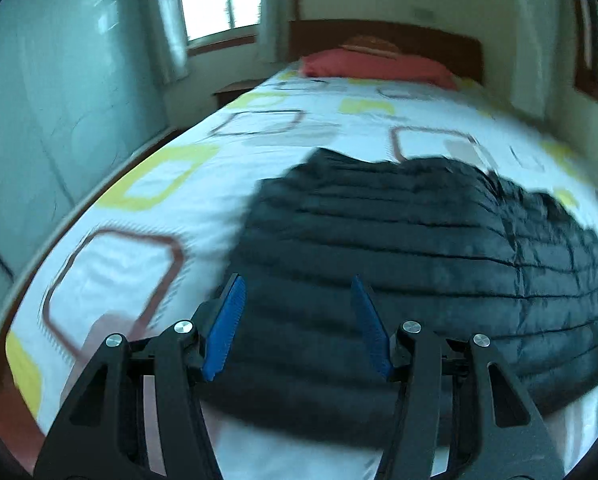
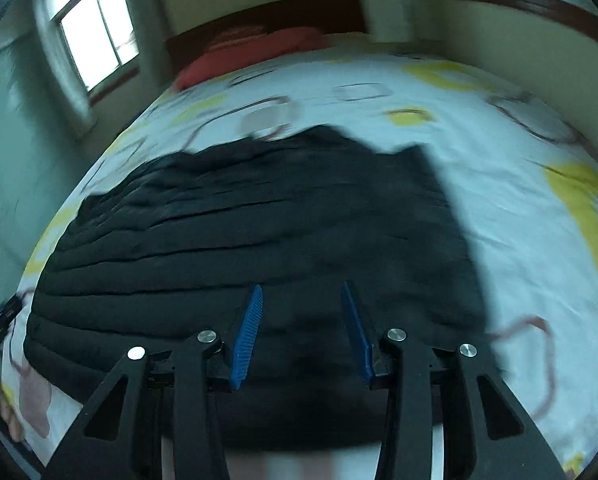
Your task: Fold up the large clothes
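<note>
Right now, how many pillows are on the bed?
2, both at the head of the bed against the headboard: a red pillow lying on the patterned cover, and a striped one stacked on top of it. More could be hidden behind them.

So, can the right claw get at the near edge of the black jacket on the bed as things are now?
Probably yes. The right claw is open and empty above the black quilted jacket, which lies spread on the bed cover. Nothing stands between its fingers and the near edge. The blur makes the gap hard to judge.
</note>
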Demonstrator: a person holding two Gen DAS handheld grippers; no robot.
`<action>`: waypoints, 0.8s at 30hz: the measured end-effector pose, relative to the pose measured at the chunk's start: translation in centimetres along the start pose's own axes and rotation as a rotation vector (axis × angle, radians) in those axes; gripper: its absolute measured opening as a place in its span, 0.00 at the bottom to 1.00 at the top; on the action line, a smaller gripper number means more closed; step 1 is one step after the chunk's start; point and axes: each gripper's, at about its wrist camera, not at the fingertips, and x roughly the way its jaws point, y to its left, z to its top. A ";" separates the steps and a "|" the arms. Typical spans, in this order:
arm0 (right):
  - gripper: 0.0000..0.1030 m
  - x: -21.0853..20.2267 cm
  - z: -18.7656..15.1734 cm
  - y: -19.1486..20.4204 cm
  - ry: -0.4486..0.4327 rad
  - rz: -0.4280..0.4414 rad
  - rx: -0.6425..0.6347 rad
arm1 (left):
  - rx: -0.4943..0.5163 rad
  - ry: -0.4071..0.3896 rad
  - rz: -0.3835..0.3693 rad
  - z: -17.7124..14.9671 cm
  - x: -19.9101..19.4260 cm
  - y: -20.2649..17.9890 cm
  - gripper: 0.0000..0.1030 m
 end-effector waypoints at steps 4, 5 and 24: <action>0.40 2.8 1.6 4.2 0.014 -0.015 -0.078 | 0.038 0.049 -0.009 1.2 3.5 -3.7 0.48; 0.40 3.4 1.8 4.7 0.015 -0.021 -0.091 | 0.039 0.058 -0.008 1.3 4.3 -4.2 0.46; 0.40 7.7 2.3 8.5 0.038 -0.084 -0.159 | 0.141 0.089 0.012 2.1 8.1 -8.1 0.16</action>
